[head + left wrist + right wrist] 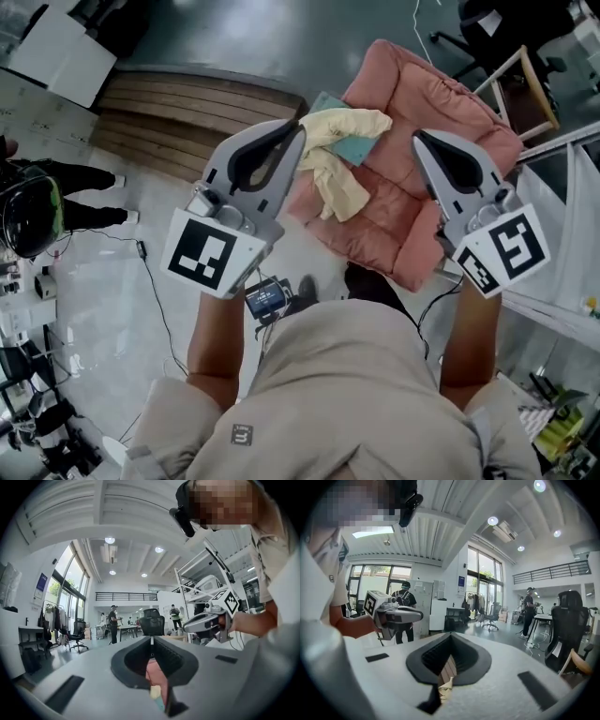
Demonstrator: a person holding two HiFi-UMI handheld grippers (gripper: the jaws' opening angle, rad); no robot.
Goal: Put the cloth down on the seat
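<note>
Left gripper and right gripper, each with jaws pressed together and nothing between them, held over the pink seat. The pale yellow cloth lies crumpled on the seat's left edge, partly over a teal piece, just beside the left gripper's tip

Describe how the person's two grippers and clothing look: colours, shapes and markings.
Both the left gripper and the right gripper are light grey shells that taper to a point, with a black ribbed lining round a teardrop-shaped opening. Each carries a white marker cube printed with black square patterns. The person wears a beige short-sleeved shirt with a small logo on the chest.
</note>
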